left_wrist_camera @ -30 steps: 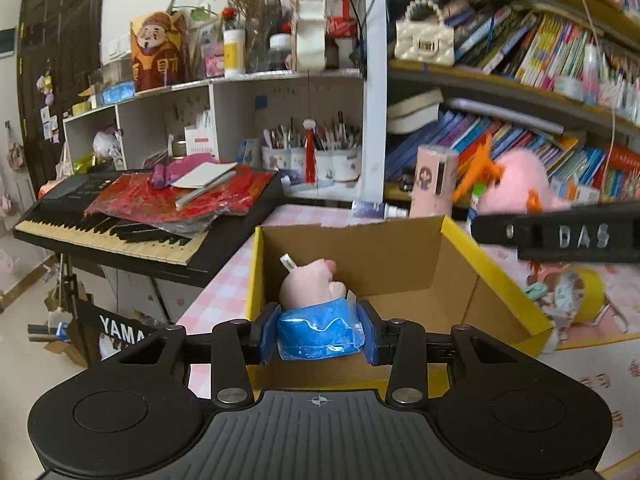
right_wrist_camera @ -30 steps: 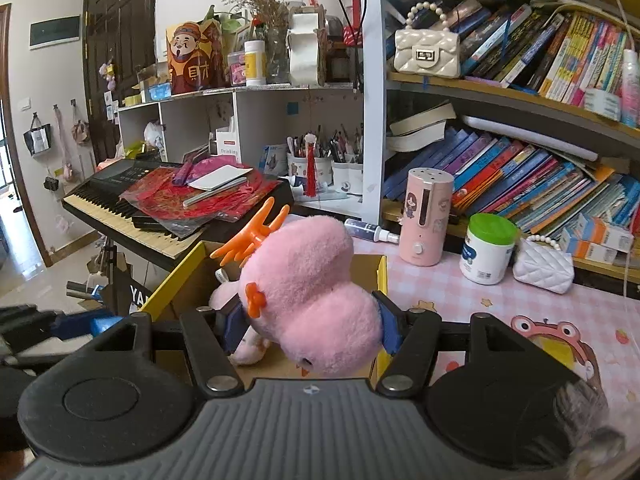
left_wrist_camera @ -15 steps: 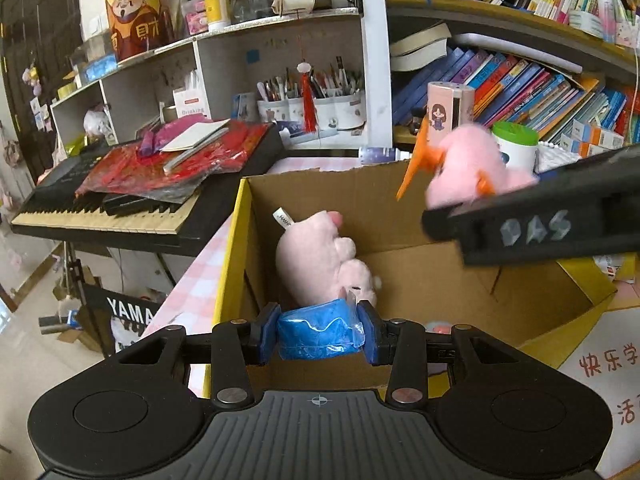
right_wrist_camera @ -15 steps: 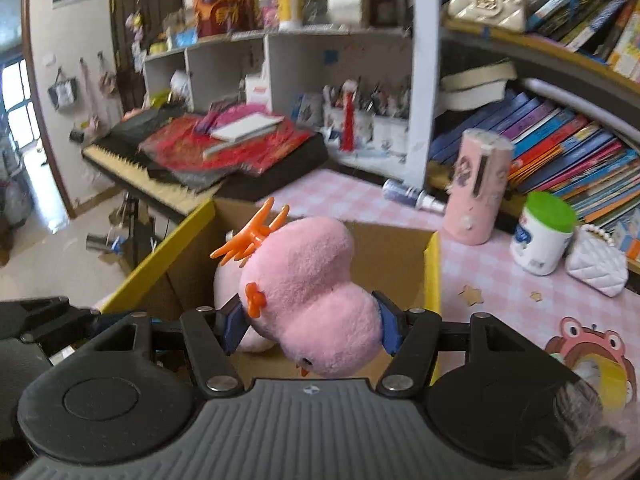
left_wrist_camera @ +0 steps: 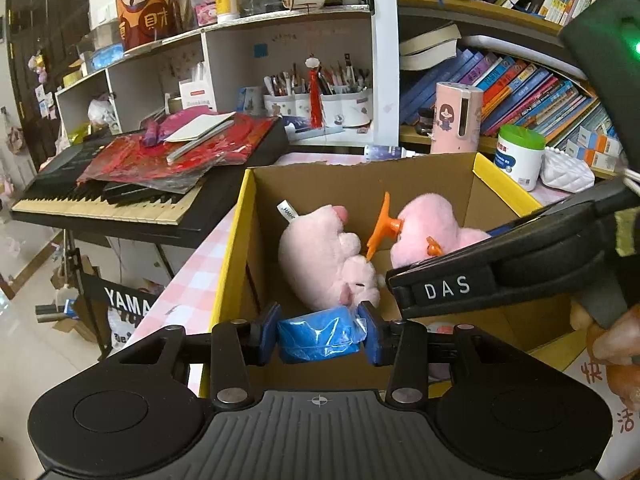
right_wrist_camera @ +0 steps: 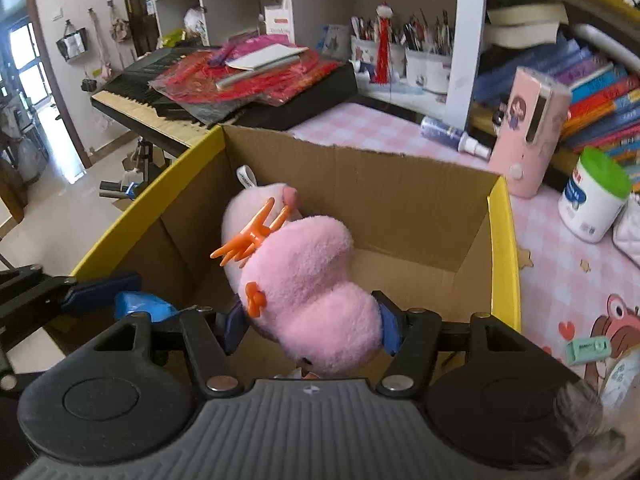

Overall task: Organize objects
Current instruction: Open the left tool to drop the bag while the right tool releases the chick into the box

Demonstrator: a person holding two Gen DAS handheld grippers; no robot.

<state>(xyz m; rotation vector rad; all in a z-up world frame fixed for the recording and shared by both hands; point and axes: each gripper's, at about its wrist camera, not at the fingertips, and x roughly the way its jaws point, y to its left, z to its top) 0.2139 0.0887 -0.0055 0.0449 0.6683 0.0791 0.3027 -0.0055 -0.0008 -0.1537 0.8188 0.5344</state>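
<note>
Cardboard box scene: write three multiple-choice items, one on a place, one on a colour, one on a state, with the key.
1. Where does the plush with the white tag lie?
A. in the cardboard box
B. on the keyboard
C. on the bookshelf

2. What colour is the white jar's lid?
A. red
B. green
C. black

3. What does the right gripper hold?
A. nothing
B. a book
C. the pink plush with orange feet

Key: A, the tagged plush sits inside the cardboard box; B, the jar lid is green; C, the right gripper is clamped on the pink plush with orange feet.
</note>
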